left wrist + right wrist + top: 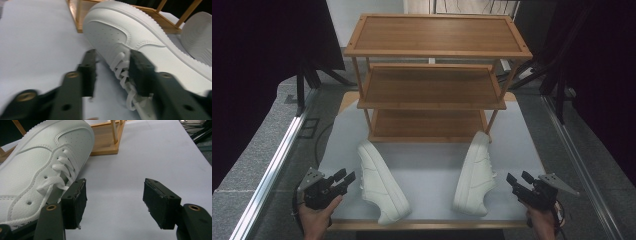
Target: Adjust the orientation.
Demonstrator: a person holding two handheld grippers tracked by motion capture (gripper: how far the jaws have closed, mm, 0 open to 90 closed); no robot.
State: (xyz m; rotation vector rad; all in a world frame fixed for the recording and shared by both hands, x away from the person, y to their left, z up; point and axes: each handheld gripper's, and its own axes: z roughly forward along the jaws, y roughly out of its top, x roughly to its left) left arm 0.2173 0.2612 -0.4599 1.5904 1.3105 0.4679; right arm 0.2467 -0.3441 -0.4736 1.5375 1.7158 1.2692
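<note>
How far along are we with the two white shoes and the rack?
Done: nothing yet; all three shelves of the wooden rack are bare. In hand: the left tool and right tool both stand open, each beside a shoe, gripping nothing. The left shoe and right shoe lie on their sides on the table. Left: probably grasping both and shelving them.

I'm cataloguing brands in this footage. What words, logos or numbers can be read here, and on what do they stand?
None can be read.
Left white shoe: plain upper and sole, no legible brand.
Right white shoe: plain as well; no mark made out.
Wooden rack: bare shelves, no label.
Left gripper and right gripper: no writing visible.
</note>
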